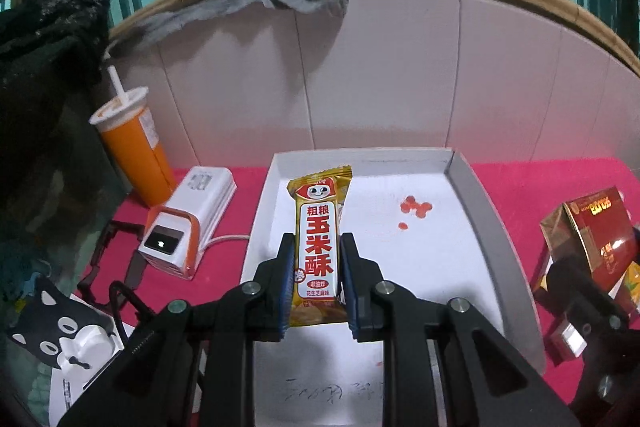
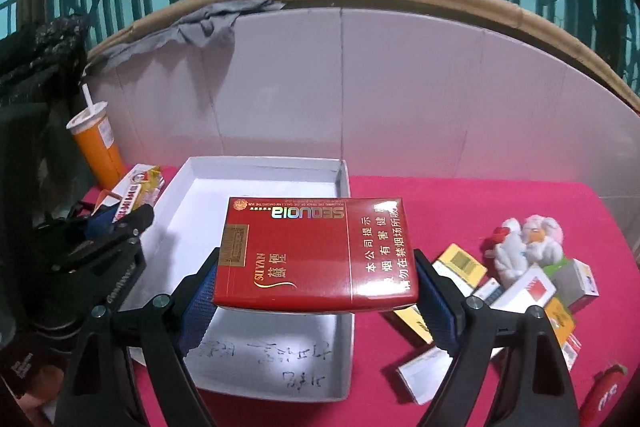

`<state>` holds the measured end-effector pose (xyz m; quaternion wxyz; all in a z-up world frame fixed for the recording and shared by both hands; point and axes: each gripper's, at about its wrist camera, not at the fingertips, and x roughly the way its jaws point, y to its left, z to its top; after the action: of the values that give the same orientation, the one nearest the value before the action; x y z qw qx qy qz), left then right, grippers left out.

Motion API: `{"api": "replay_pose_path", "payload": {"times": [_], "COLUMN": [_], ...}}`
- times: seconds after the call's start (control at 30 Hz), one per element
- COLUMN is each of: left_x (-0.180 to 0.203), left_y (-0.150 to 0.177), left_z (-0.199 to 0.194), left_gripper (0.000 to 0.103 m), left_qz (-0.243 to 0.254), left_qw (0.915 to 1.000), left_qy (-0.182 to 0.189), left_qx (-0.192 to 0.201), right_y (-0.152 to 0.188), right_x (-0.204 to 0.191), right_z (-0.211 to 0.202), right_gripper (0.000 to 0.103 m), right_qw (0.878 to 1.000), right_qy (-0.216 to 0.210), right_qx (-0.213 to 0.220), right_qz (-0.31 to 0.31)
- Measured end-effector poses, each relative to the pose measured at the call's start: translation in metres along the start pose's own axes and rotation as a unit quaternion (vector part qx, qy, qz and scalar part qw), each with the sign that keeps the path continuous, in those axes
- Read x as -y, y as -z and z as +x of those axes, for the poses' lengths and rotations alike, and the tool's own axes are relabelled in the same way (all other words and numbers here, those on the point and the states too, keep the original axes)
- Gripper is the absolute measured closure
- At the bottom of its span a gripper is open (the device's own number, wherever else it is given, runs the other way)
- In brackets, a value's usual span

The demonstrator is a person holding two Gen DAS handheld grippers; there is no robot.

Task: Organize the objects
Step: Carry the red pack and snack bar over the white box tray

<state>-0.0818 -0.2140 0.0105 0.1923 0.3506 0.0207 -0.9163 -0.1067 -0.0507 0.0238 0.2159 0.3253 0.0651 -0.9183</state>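
Observation:
My left gripper [image 1: 316, 247] is shut on a yellow snack bar [image 1: 318, 243] with red Chinese lettering and holds it over the white tray [image 1: 460, 251]. My right gripper [image 2: 318, 259] is shut on a red cigarette box [image 2: 316, 251] and holds it flat above the right side of the same tray [image 2: 256, 183]. The left gripper with the snack bar [image 2: 136, 193] shows at the left of the right wrist view. The red box [image 1: 592, 227] and the right gripper show at the right edge of the left wrist view.
An orange cup with a straw [image 1: 132, 155] and a white-and-orange device [image 1: 188, 223] stand left of the tray on the pink cloth. Several small boxes [image 2: 520, 291] and a white plush toy [image 2: 524, 243] lie to the right. A white board [image 2: 400, 87] backs the table.

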Motion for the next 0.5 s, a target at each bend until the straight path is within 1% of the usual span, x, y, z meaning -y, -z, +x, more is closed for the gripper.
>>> {"api": "replay_pose_path", "payload": {"times": [0.3,0.33,0.5], "left_x": [0.005,0.006,0.004], "left_y": [0.007,0.008,0.009], "left_z": [0.031,0.033,0.044], "left_gripper": [0.083,0.082,0.082], "left_qz": [0.016,0.012,0.011], "left_qw": [0.9989,0.9987,0.9982], "left_qy": [0.010,0.005,0.003], "left_qx": [-0.043,-0.050,-0.058], "right_y": [0.015,0.017,0.025], "right_x": [-0.009,-0.010,-0.017], "right_z": [0.037,0.042,0.058], "right_gripper": [0.012,0.012,0.012], "right_qw": [0.999,0.999,0.997], "right_qy": [0.000,0.003,0.013], "right_qx": [-0.042,-0.045,-0.055], "right_qz": [-0.021,-0.025,-0.046]}}
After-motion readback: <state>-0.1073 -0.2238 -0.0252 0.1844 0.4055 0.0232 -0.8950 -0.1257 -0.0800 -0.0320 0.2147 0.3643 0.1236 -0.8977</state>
